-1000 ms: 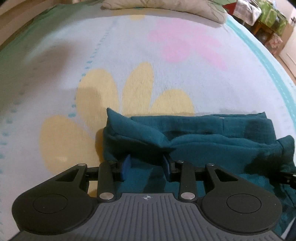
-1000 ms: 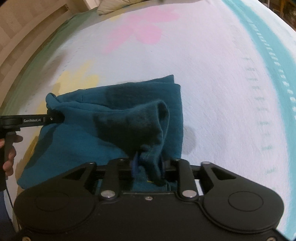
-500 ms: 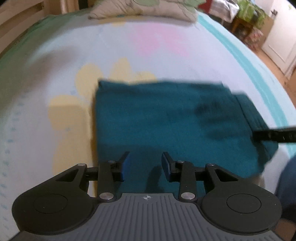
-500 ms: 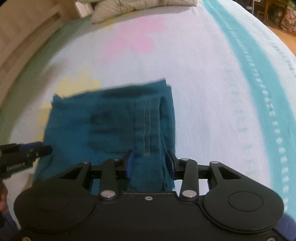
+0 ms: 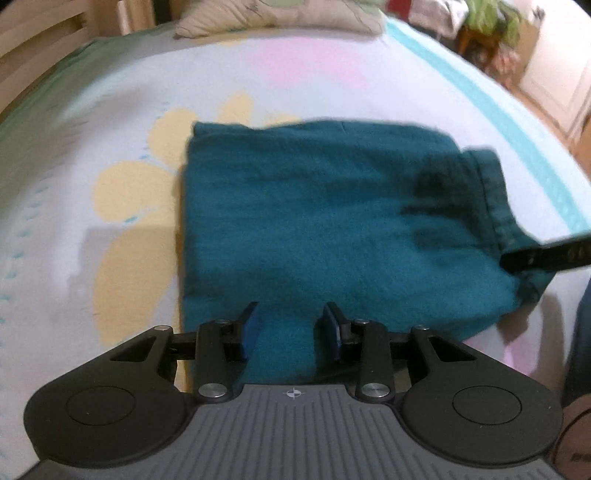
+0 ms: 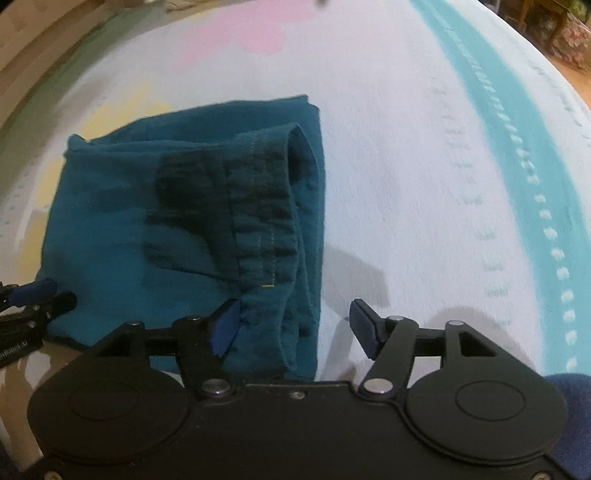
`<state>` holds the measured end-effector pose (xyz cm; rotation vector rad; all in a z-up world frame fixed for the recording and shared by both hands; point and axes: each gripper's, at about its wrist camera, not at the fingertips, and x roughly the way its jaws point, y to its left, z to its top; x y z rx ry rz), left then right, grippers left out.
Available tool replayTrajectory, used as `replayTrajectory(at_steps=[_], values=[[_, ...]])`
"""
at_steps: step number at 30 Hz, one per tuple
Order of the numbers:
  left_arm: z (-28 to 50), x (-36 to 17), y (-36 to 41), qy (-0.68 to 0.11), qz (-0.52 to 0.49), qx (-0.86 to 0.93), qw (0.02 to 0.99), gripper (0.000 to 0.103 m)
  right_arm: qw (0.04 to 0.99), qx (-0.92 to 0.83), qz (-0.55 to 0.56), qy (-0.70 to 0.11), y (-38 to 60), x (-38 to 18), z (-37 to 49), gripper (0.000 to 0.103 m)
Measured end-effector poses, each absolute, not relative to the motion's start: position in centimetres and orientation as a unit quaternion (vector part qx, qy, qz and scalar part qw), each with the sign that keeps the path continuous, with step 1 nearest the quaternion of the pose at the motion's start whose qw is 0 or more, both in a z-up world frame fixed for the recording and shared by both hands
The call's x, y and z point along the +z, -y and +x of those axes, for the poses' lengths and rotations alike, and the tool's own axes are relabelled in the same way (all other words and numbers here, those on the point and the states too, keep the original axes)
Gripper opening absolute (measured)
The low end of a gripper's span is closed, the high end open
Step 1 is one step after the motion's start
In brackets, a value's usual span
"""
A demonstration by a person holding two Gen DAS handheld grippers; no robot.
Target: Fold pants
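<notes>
The teal pants (image 5: 332, 229) lie folded into a flat rectangle on the bed; they also show in the right wrist view (image 6: 184, 229), with the gathered waistband (image 6: 266, 221) on top at the right side. My left gripper (image 5: 290, 326) is open and empty over the near left edge of the fold. My right gripper (image 6: 293, 325) is open wide over the near right corner, with cloth lying between its fingers but not pinched. The right gripper's finger (image 5: 546, 254) shows at the right in the left wrist view.
The bed cover (image 5: 406, 85) is white with yellow and pink flowers and a turquoise stripe (image 6: 517, 147) on the right. A pillow (image 5: 277, 18) lies at the far end. Furniture and boxes (image 5: 491, 33) stand beyond the bed's right side.
The right gripper has opened and let go of the waistband. The raised fold was laid down flat onto the pants. Both grippers pulled back towards the near edge.
</notes>
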<state>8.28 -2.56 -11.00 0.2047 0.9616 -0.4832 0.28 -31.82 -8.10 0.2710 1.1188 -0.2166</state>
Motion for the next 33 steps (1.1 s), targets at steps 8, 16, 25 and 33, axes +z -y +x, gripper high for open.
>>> replayTrajectory(at_steps=[8,16,25,33], values=[[10.1,-10.0,-1.3,-0.458,0.025,-0.203,0.865,0.038,0.838,-0.085,0.189,-0.505,34.1,-9.8,2.6,0.073],[13.2,-11.9,-2.2,-0.49,-0.016,-0.2,0.848,0.052,0.852,-0.051,0.195,-0.483,34.4,-10.3,4.0,0.087],[14.4,-12.7,0.7,-0.48,0.023,-0.218,0.849,0.075,0.869,-0.033,0.186,-0.456,33.3,-11.2,4.8,0.103],[14.9,-13.0,2.8,-0.481,0.059,-0.217,0.847,0.081,0.875,-0.03,0.249,-0.414,34.9,-11.5,4.5,0.1]])
